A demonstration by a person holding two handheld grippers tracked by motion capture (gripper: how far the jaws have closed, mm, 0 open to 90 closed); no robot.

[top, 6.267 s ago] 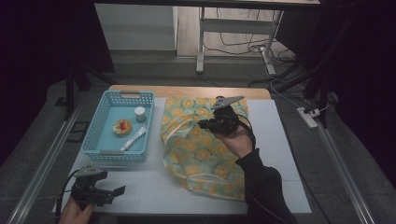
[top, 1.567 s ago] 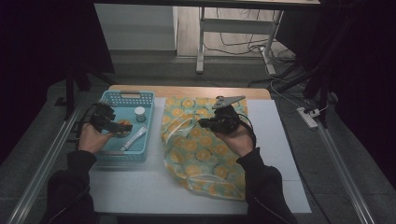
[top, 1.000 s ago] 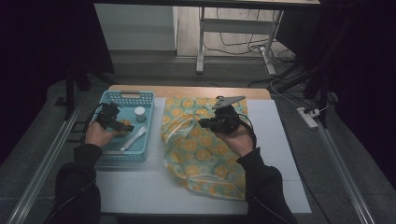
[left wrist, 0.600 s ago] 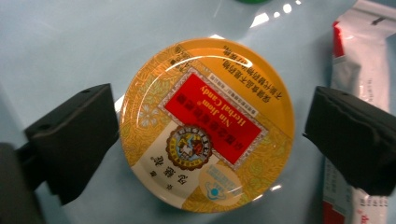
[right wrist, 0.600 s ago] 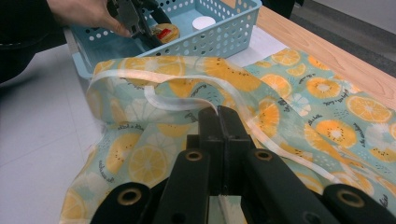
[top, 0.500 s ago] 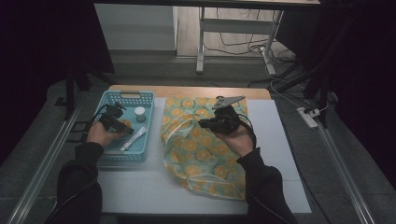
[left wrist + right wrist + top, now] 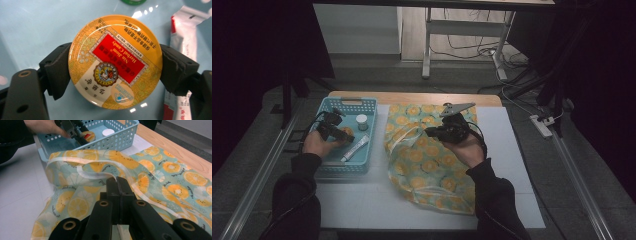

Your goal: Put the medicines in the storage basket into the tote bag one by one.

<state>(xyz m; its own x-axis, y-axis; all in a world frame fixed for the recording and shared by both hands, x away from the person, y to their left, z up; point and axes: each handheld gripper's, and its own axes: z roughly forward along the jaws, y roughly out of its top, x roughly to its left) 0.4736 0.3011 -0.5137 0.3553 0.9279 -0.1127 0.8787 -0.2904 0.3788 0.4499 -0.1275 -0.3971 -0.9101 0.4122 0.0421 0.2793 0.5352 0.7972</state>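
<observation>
A round yellow candy tin (image 7: 115, 60) with a red label lies on the floor of a light blue basket (image 7: 347, 101). My left gripper (image 7: 115, 63) is shut on the tin, one black pad (image 7: 58, 75) pressed to each side. From above, the left gripper (image 7: 341, 133) reaches down into the basket's middle. A fabric bag (image 7: 427, 165) printed with orange slices lies across the table's centre. My right gripper (image 7: 117, 182) is shut on the bag's white-trimmed rim and holds it raised, with the bag's mouth (image 7: 82, 167) facing the basket. The right gripper (image 7: 434, 132) sits above the bag's upper half.
The basket also holds a white-capped jar (image 7: 361, 120) and a white tube (image 7: 356, 148) beside the tin. The person's left hand (image 7: 42, 126) rests in the basket (image 7: 117, 141). A wooden strip (image 7: 412, 98) runs along the table's far edge. A metal rail (image 7: 257, 175) borders the left side.
My left gripper came up from the table's front left corner into the basket and settled around the candy tin. The right gripper has kept holding the bag's rim in place.
</observation>
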